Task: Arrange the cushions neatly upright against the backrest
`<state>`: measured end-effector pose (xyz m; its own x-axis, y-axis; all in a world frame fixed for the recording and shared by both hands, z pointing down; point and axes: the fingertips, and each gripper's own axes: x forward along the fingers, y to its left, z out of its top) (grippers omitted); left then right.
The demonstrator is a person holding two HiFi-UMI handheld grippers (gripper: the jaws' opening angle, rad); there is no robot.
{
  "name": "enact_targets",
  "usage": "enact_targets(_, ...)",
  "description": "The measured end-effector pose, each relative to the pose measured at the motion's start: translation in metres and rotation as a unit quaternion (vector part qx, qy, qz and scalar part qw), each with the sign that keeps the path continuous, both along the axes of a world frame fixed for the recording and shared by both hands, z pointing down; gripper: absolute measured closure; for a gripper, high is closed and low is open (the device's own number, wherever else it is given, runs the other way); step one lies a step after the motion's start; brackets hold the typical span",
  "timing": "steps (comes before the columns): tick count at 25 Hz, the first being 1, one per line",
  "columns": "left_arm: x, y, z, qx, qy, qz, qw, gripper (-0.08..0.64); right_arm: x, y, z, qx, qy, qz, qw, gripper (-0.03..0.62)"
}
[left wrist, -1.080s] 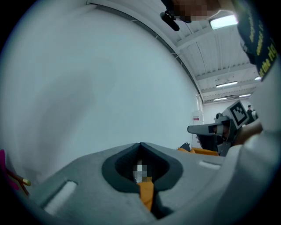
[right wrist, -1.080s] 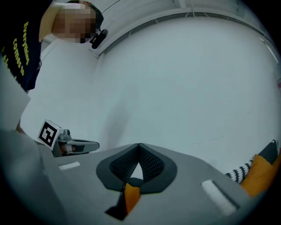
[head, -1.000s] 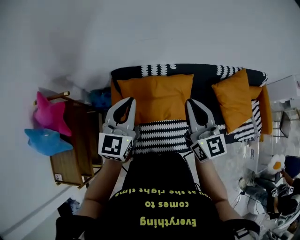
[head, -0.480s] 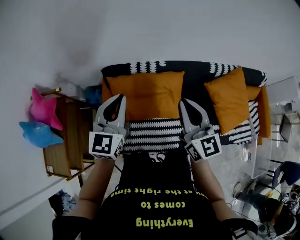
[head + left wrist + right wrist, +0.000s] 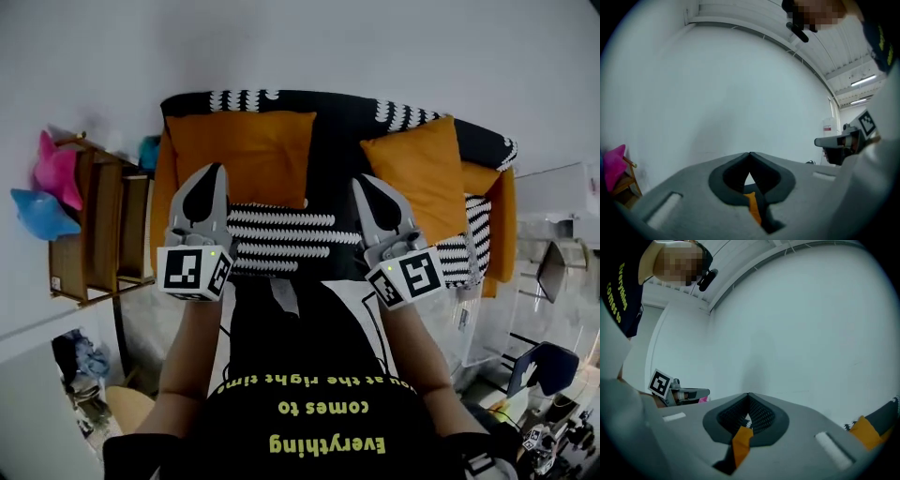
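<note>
1. The large orange cushion point(image 5: 239, 155) stands on the left half of the sofa against the backrest point(image 5: 328, 108). Its long axis runs along the backrest, and its face looks square-on and smooth, with a soft, slightly sagging lower edge.
2. The smaller orange cushion point(image 5: 422, 178) sits on the right half, turned on the skew. One corner points up toward the backrest, so it reads as leaning crookedly rather than standing square. By my judgement this is the one that needs straightening.
3. Both cushions lie ahead of the jaws and apart from them.
   - The left gripper point(image 5: 208, 178) points toward the lower left part of the large cushion.
   - The right gripper point(image 5: 366, 187) points into the gap between the two cushions, with the smaller one just to its right.
   - The right hand is therefore the nearer one for the skewed cushion.
4. Both pairs of jaws are closed tip to tip and grip nothing. The orange sliver seen through each gap in the gripper views is cushion farther off, not something pinched.
5. Further out, the striped seat point(image 5: 281, 239) runs below the cushions. A wooden shelf point(image 5: 98, 234) stands left of the sofa with a pink soft toy point(image 5: 54, 173) and a blue soft toy point(image 5: 37, 214) on its far side.
</note>
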<state>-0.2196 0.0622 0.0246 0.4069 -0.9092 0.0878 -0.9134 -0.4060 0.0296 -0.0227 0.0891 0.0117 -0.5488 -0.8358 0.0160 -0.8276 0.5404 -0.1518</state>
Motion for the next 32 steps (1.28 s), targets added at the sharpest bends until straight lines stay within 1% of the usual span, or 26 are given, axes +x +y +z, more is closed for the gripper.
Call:
enact_targets(4,0.035,0.026,0.000,-0.011,-0.003,0.006,0.9999,0.560,0.025,0.012,-0.003,0.002,-0.011,-0.007,1.000,0.581)
enact_targets(9,0.051,0.038,0.003,-0.020,-0.011,0.028,0.9993,0.560,0.036,0.019,0.002,-0.004,-0.020,0.008,1.000,0.581)
enact_targets(12,0.060,0.038,0.003,-0.021,-0.009,0.047,0.9986,0.560,0.038,0.024,-0.001,-0.007,-0.024,0.018,1.000,0.581)
enact_targets(16,0.079,0.030,0.006,-0.022,0.003,0.079,0.9966,0.560,0.043,0.023,-0.001,-0.006,-0.013,0.034,0.999,0.581)
enact_targets(19,0.092,0.024,0.010,-0.020,-0.003,0.109,0.9938,0.560,0.047,0.023,-0.004,0.001,-0.011,0.048,0.999,0.581)
enact_targets(22,0.103,0.024,0.010,-0.021,-0.006,0.117,0.9929,0.560,0.055,0.027,-0.002,0.001,-0.006,0.053,0.999,0.581)
enact_targets(25,0.117,0.022,0.013,-0.026,-0.005,0.113,0.9932,0.560,0.076,0.026,-0.003,0.004,-0.009,0.059,0.998,0.581)
enact_targets(27,0.135,0.018,0.016,-0.029,-0.008,0.113,0.9932,0.560,0.095,0.023,-0.001,0.003,-0.015,0.059,0.998,0.581)
enact_targets(30,0.174,0.015,0.021,-0.028,-0.013,0.116,0.9928,0.560,0.132,0.016,0.010,-0.009,-0.019,0.051,0.999,0.581)
enact_targets(32,0.209,0.013,0.025,-0.023,-0.008,0.128,0.9915,0.560,0.162,0.011,0.019,-0.018,-0.018,0.046,0.999,0.581)
